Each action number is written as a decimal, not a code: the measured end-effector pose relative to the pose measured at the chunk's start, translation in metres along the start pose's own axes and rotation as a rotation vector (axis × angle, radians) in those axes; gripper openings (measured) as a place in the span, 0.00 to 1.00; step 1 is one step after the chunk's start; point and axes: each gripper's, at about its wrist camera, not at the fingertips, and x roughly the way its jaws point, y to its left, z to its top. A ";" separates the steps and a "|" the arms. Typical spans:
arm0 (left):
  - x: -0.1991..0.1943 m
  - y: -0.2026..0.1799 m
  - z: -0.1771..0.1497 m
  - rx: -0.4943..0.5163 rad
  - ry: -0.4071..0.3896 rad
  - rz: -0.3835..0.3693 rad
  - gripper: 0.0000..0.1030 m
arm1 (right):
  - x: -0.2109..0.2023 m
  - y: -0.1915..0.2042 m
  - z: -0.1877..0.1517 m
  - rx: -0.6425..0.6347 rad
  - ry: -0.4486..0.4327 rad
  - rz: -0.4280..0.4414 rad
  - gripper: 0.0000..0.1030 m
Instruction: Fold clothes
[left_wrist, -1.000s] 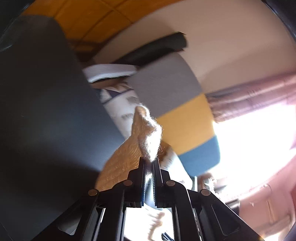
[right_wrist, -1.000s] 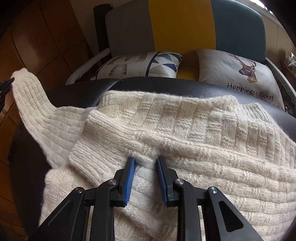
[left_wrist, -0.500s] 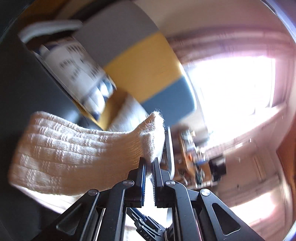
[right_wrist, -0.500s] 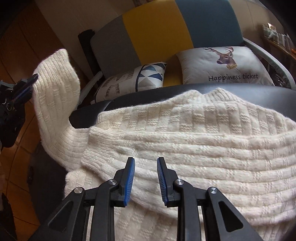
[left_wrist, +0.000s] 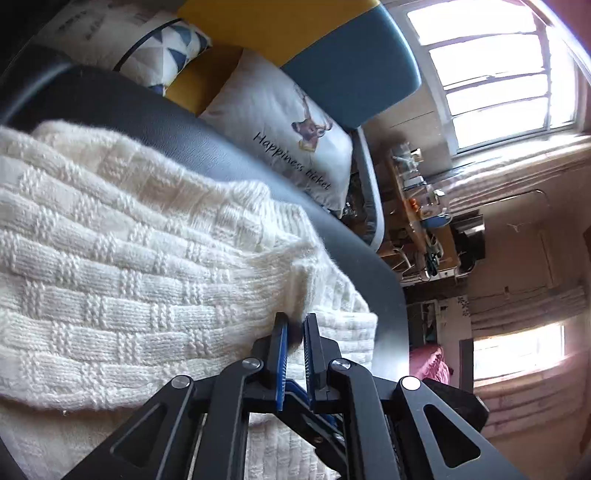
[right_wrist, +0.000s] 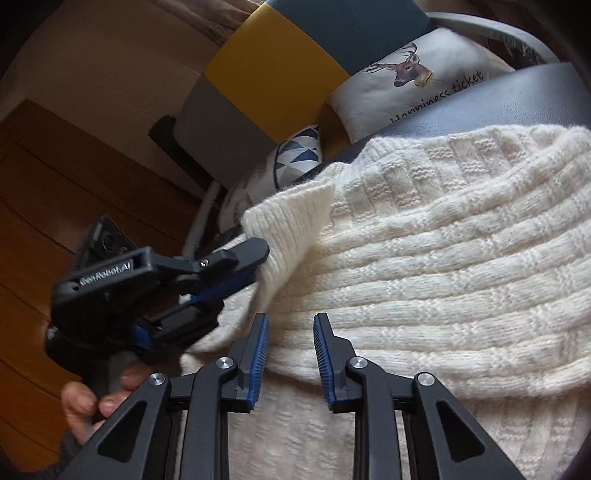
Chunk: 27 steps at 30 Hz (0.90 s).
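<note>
The cream sweater (right_wrist: 443, 280) lies spread on the dark surface (left_wrist: 236, 155), its ribs running left to right. The left tool (right_wrist: 255, 266) is clamped on the sleeve cuff (right_wrist: 291, 225), holding it raised over the sweater's left part, so the sleeve's long axis runs from the left edge in toward the middle. The left hand (right_wrist: 96, 402) grips the handle low and left, tool pointing right. The right tool (right_wrist: 288, 332) hovers just above the knit at the near side, fingers apart and holding nothing (the left is plainly nearer the sleeve).
</note>
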 end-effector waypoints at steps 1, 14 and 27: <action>0.005 0.000 -0.004 -0.002 0.013 0.003 0.08 | 0.002 -0.003 0.001 0.036 -0.002 0.038 0.24; -0.050 0.059 -0.032 -0.130 -0.009 -0.066 0.42 | 0.023 -0.030 -0.022 0.381 -0.060 0.040 0.27; -0.113 0.135 -0.064 -0.354 -0.111 -0.205 0.43 | 0.055 0.014 0.001 0.267 -0.106 -0.188 0.11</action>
